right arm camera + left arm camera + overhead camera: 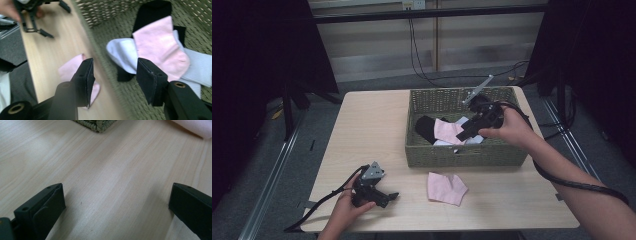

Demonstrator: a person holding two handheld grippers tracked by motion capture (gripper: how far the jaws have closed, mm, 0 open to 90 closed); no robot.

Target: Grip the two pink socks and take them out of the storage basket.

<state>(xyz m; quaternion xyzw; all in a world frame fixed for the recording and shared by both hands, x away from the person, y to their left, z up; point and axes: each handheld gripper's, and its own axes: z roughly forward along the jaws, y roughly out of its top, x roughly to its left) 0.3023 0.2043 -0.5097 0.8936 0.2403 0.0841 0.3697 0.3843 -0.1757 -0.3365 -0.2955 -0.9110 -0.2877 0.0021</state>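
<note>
A green woven basket [462, 156] stands on the right half of the table and holds several socks. A pink sock [446, 131] lies on top of a black sock [426, 126] and a white sock [473, 140]. My right gripper [464, 134] hangs over the basket, pointing down at them. In the right gripper view it [115, 72] is open above the white sock [122, 52] and beside the pink sock [160, 47], with nothing between the jaws. Another pink sock [446, 188] lies on the table in front of the basket. My left gripper [384, 199] rests wide open on the table near the front edge.
The light wooden table [372, 130] is bare on its left half. The left gripper view looks across the bare wood between the jaws of the left gripper [117, 192] to a basket corner [97, 125] and the loose pink sock [195, 127]. Black cables trail from both grippers.
</note>
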